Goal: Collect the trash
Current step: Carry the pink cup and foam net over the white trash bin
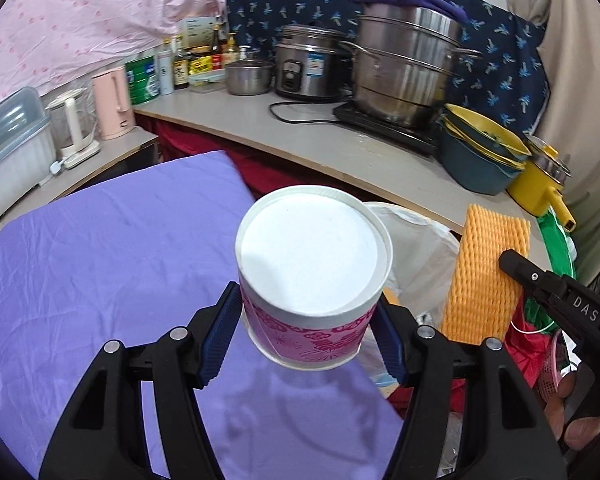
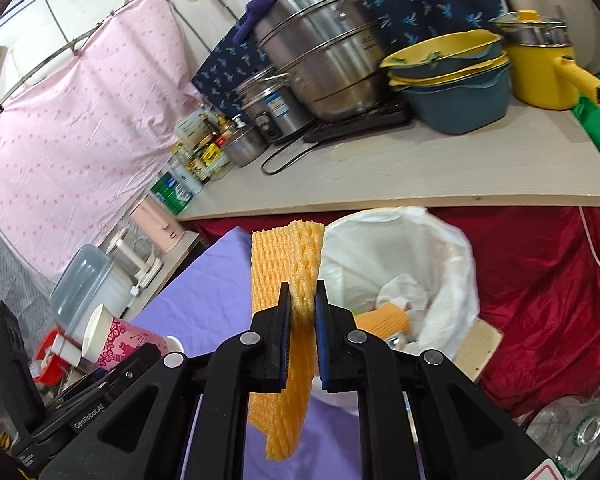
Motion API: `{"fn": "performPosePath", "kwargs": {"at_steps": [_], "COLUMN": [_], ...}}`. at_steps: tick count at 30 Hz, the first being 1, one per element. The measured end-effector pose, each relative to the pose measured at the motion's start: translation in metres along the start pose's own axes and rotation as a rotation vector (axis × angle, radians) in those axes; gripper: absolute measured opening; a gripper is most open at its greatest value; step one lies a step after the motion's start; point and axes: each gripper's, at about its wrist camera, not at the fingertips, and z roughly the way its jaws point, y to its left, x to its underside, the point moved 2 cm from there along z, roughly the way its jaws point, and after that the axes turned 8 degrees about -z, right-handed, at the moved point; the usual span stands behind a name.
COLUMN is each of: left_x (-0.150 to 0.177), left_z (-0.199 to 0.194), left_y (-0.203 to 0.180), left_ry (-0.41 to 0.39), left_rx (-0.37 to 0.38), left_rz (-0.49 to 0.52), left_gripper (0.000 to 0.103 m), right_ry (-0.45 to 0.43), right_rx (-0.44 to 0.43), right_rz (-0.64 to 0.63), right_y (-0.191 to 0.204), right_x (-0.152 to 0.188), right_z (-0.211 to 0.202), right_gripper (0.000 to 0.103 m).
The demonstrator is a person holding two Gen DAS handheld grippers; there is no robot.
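While the left wrist view faces the white bottom of the paper cup [image 1: 312,276] and shows only the rim of the white bin bag [image 1: 416,240] behind it, the right wrist view looks into that bin bag [image 2: 440,264] and shows crumpled paper and another orange foam piece [image 2: 384,320] lying inside.

The cup is white with a pink patterned band around its wall. It lies on its side between the jaws of the left gripper [image 1: 306,338], whose blue pads press on opposite sides of the wall, holding it clear above the purple cloth [image 1: 100,260]. From the right wrist view the same cup [image 2: 112,340] appears at the far left, mouth turned away from the bag.

The orange foam net [image 2: 292,304] is a ribbed, flattened sleeve. The jaws of the right gripper [image 2: 302,340] are nearly closed on its middle, so it stands up above them and hangs down below, just beside the bag's rim. In the left wrist view the net [image 1: 484,272] rises to the right of the cup.

Beyond, the tabletop [image 2: 420,176] carries a tall steel steamer pot [image 2: 320,60], a rice cooker [image 1: 308,64], stacked blue and yellow basins [image 2: 456,88] and a yellow pot [image 2: 544,76].
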Motion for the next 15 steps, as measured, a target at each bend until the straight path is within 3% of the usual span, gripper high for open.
{"fn": "performPosePath", "kwargs": {"at_steps": [8,15], "left_x": [0.003,0.004], "left_z": [0.021,0.044], "left_y": [-0.053,-0.077], "left_ry": [0.030,0.048], "left_rx": [0.039,0.043], "left_rz": [0.065,0.095], "left_gripper": [0.060,0.060], "right_ry": [-0.038,-0.034], "right_rx": [0.043,0.059], "right_rz": [0.004,0.005], "right_y": [-0.030,-0.044], "right_x": [-0.013,-0.021], "right_z": [-0.010,0.003], "right_gripper": [0.012,0.012]}}
